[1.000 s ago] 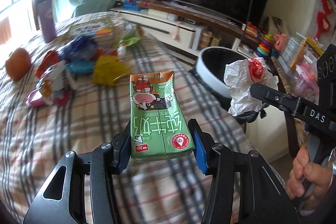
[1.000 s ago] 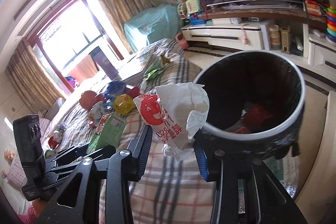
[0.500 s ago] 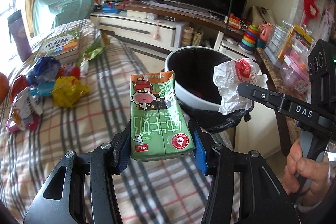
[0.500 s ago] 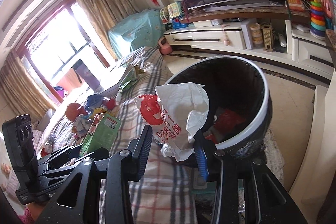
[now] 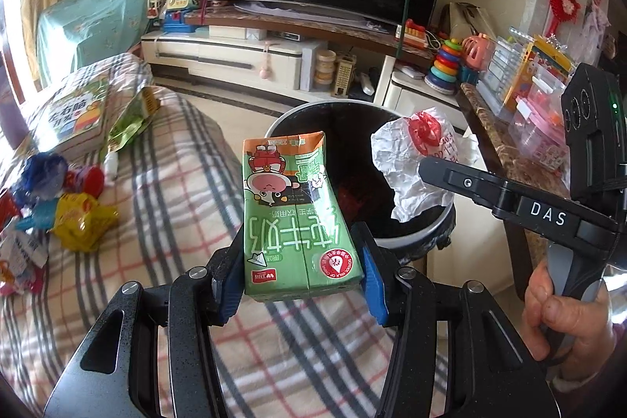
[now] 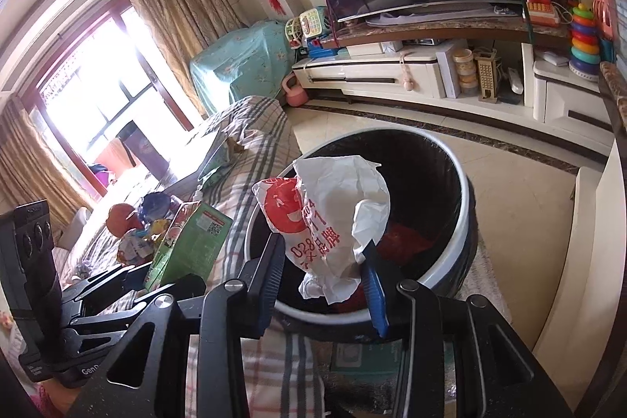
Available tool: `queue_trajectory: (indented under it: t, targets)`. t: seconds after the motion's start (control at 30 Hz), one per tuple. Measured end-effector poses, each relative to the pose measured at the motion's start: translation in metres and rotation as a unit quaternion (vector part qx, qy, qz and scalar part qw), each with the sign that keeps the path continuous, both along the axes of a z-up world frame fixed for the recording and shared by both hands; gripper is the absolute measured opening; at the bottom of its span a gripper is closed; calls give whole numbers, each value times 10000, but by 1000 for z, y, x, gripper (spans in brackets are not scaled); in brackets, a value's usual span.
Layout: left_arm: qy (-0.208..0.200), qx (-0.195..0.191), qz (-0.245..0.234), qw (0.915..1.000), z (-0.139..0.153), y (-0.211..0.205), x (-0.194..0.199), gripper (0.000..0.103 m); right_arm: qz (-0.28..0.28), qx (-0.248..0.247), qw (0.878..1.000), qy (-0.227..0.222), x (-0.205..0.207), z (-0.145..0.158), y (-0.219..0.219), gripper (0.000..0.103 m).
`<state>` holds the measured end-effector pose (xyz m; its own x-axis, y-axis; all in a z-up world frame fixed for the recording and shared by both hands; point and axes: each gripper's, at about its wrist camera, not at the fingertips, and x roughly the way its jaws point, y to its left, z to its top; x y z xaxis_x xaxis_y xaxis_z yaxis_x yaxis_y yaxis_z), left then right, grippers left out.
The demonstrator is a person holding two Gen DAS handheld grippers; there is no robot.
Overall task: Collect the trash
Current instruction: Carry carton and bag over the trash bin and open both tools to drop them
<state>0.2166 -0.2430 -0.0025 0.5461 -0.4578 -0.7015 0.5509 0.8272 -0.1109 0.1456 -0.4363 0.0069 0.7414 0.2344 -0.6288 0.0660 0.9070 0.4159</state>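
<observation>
Left gripper [image 5: 299, 277] clamps green cardboard milk carton [image 5: 296, 218] upright; right gripper [image 6: 323, 283] pinches crumpled white paper wrapper [image 6: 333, 222] over round black-lined trash bin [image 6: 466, 222] just ahead

Glossy printed carton [image 5: 298, 218], crumpled paper wrapper [image 6: 333, 222], checked cloth [image 5: 164, 190].

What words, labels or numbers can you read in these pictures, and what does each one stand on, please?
"DAS": white letters on the right hand-held gripper.
"SCHOOL MILK OF CHINA": red round seal on the green milk carton held upside down in the left hand-held gripper; its large Chinese characters are inverted.
"028": red print on the crumpled white wrapper.
"Gen": cut off, on the left gripper's body.
Book cover: too blurred.
</observation>
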Motion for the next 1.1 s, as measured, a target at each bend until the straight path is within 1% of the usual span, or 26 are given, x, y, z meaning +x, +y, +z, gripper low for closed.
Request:
queue_trajectory:
  t: [0.27, 0.7, 0.83, 0.9, 0.97, 1.1]
  targets:
    - [65, 93, -142, 9998, 0, -20, 16, 49, 2, 7, 9998, 215, 15, -8, -10, 39]
    - [169, 160, -272, 9994, -3, -38, 31, 49, -12, -48, 9992, 385, 28, -12, -20, 39]
    - [237, 122, -248, 9993, -4, -42, 37, 50, -60, -33, 9990, 441, 32, -13, -26, 42]
    - [248, 134, -185, 9994, -4, -43, 39, 56, -98, -1, 9989, 463, 33, -13, -28, 45]
    - [239, 95, -158, 9995, -4, -41, 38, 65, -153, 19, 9988, 467, 32, -12, -31, 54]
    - [175, 126, -100, 9997, -5, -36, 32, 68, -215, 76, 9990, 372, 27, -9, -33, 62]
